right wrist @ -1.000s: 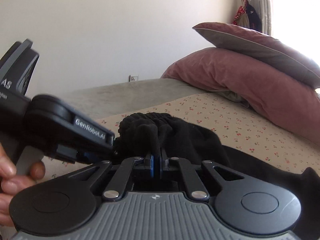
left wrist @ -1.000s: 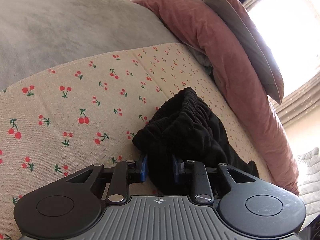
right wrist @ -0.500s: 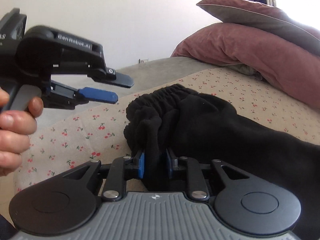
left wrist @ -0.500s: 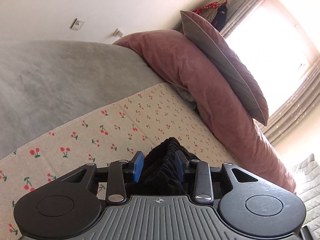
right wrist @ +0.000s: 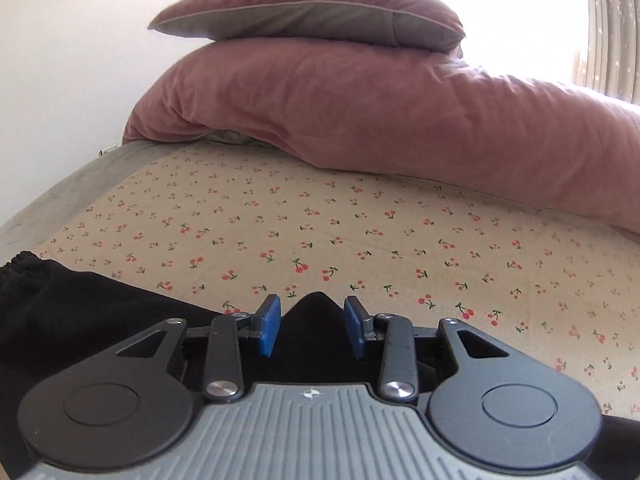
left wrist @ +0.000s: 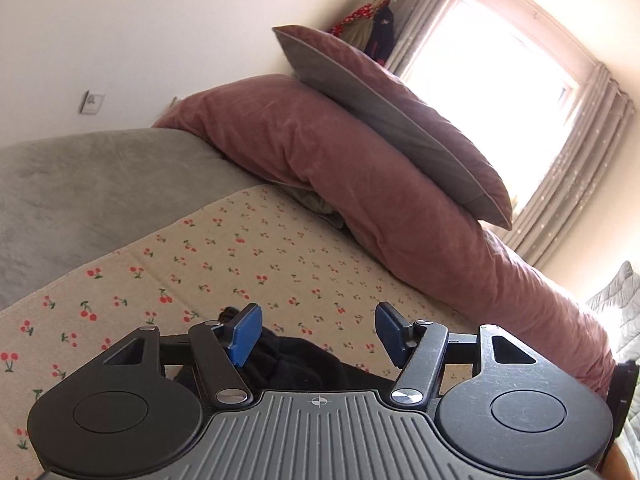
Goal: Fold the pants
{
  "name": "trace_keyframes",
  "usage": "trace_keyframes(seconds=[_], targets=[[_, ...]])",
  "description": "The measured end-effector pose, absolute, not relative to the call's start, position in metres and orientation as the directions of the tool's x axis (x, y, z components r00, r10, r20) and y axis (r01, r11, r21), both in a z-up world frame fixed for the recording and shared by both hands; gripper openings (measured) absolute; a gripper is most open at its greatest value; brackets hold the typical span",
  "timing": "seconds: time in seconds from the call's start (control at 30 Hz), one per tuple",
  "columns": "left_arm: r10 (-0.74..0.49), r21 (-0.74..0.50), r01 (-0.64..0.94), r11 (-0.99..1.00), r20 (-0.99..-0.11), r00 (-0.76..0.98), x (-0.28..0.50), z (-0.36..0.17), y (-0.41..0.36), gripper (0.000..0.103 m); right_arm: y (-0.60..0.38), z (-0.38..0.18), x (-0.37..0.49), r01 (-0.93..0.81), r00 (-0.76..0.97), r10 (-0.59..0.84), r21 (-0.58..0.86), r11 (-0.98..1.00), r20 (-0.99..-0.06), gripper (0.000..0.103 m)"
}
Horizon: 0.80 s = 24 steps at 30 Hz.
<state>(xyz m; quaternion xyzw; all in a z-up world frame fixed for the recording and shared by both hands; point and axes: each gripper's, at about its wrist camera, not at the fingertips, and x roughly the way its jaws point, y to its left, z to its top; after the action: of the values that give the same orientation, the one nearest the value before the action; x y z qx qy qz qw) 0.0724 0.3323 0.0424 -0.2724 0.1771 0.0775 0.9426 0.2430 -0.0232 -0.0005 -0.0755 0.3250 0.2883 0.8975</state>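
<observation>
My left gripper has just been opening, clear of the black fabric pants. My right gripper, likewise parting, straddles a loose fold on the cherry-print bed sheet.

**Bright daylight, blown window, fisheye warp**

Daylight comes from the window, blown out to white in both views, haze spilling over the curtain. Wall evenly lit. Pants read as flat black, no detail. Soft shadow under the pillows. Strong barrel distortion, dark vignette at corners. Both frames sharp, no motion blur visible.
</observation>
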Motion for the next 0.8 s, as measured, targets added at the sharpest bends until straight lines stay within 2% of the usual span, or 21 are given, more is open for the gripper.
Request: trace_keyframes(seconds=[0.03, 0.07, 0.13, 0.2, 0.23, 0.27, 0.3, 0.33, 0.37, 0.53, 0.57, 0.63, 0.67, 0.73, 0.8], targets=[[0.026, -0.455, -0.197, 0.868, -0.354, 0.935, 0.076, 0.044, 0.322, 0.063, -0.023, -0.002, 0.249, -0.571, 0.617, 0.474, 0.058, 0.819, -0.628, 0.032], [0.014, -0.426, -0.183, 0.886, -0.369, 0.929, 0.082, 0.043, 0.316, 0.063, -0.025, -0.003, 0.255, -0.572, 0.618, 0.484, 0.069, 0.818, -0.62, 0.032], [0.03, -0.378, -0.234, 0.896, -0.474, 0.88, 0.099, 0.031, 0.31, 0.063, -0.024, -0.004, 0.264, -0.571, 0.609, 0.501, 0.099, 0.815, -0.615, 0.032], [0.044, -0.359, -0.296, 0.885, -0.568, 0.822, 0.112, 0.013, 0.312, 0.059, -0.016, -0.013, 0.275, -0.576, 0.562, 0.489, 0.109, 0.81, -0.667, 0.032], [0.059, -0.347, -0.319, 0.882, -0.591, 0.804, 0.115, 0.008, 0.313, 0.055, -0.011, -0.019, 0.278, -0.589, 0.525, 0.464, 0.089, 0.803, -0.714, 0.028], [0.072, -0.335, -0.327, 0.884, -0.592, 0.803, 0.114, 0.008, 0.313, 0.05, -0.005, -0.028, 0.278, -0.608, 0.503, 0.439, 0.056, 0.792, -0.745, 0.02], [0.089, -0.319, -0.337, 0.886, -0.596, 0.798, 0.113, 0.008, 0.312, 0.049, -0.001, -0.033, 0.278, -0.628, 0.492, 0.43, 0.034, 0.778, -0.757, 0.015], [0.102, -0.311, -0.35, 0.884, -0.601, 0.792, 0.112, 0.008, 0.312, 0.044, 0.001, -0.034, 0.275, -0.641, 0.495, 0.443, 0.029, 0.767, -0.748, 0.003], [0.112, -0.305, -0.359, 0.882, -0.603, 0.789, 0.112, 0.007, 0.311, 0.042, 0.002, -0.032, 0.273, -0.634, 0.512, 0.442, 0.023, 0.773, -0.736, 0.0], [0.14, -0.272, -0.365, 0.891, -0.6, 0.788, 0.111, 0.009, 0.307, 0.041, -0.012, -0.007, 0.277, -0.547, 0.618, 0.485, 0.104, 0.831, -0.619, 0.0], [0.163, -0.25, -0.381, 0.89, -0.606, 0.778, 0.113, 0.008, 0.306, 0.036, -0.013, -0.004, 0.278, -0.539, 0.634, 0.485, 0.105, 0.835, -0.602, 0.0], [0.192, -0.217, -0.399, 0.891, -0.617, 0.763, 0.115, 0.006, 0.305, 0.032, -0.01, -0.004, 0.278, -0.507, 0.686, 0.444, 0.059, 0.86, -0.577, 0.0], [0.196, -0.206, -0.398, 0.894, -0.618, 0.761, 0.115, 0.005, 0.304, 0.032, -0.007, -0.009, 0.28, -0.489, 0.705, 0.41, 0.022, 0.872, -0.579, 0.0], [0.212, -0.173, -0.396, 0.902, -0.621, 0.755, 0.117, 0.005, 0.3, 0.032, -0.004, -0.029, 0.292, -0.505, 0.651, 0.418, 0.049, 0.862, -0.633, 0.0], [0.213, -0.172, -0.397, 0.902, -0.621, 0.754, 0.117, 0.005, 0.301, 0.032, 0.007, -0.053, 0.292, -0.504, 0.655, 0.349, -0.042, 0.863, -0.67, 0.0]])
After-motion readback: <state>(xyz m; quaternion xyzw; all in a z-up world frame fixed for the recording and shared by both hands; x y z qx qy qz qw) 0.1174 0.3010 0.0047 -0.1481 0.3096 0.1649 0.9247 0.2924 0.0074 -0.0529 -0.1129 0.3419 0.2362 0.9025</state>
